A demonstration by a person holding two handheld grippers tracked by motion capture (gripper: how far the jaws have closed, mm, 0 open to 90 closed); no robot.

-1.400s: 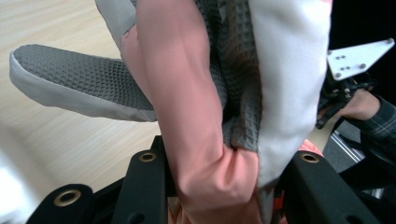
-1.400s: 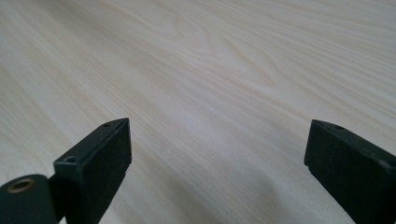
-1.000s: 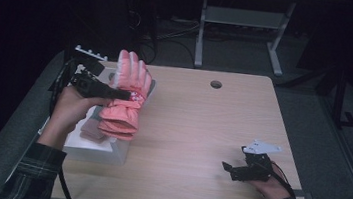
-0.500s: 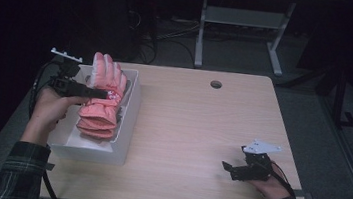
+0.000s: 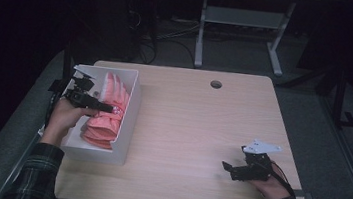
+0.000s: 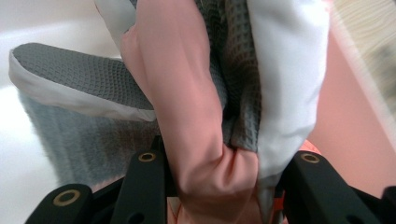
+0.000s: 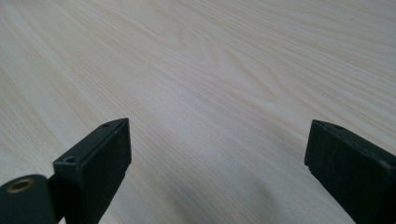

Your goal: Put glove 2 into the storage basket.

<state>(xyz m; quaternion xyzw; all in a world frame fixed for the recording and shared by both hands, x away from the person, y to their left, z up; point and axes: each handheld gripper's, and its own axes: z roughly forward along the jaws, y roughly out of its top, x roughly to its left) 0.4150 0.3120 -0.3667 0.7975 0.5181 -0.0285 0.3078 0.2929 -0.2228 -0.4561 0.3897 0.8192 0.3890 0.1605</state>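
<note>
A pink padded glove [image 5: 108, 109] with grey and white palm patches lies inside the white box [image 5: 131, 105] at the table's left side. My left gripper [image 5: 108, 107] is down in the box, its jaws clamped on the glove's bunched middle [image 6: 205, 154]. The glove's grey waffle-textured fingers [image 6: 74, 70] spread over the box's white floor in the left gripper view. My right gripper [image 5: 228, 168] rests low at the table's front right, jaws wide apart with bare wood between them [image 7: 219, 140].
The light wooden table [image 5: 201, 127] has a round cable hole [image 5: 216, 84] near its far edge. A metal desk frame [image 5: 243, 21] and cables stand on the dark floor behind. The box sits by the table's left edge.
The left gripper has carried the glove leftward and down, from above the box's right wall into the box. The right gripper has stayed put.
</note>
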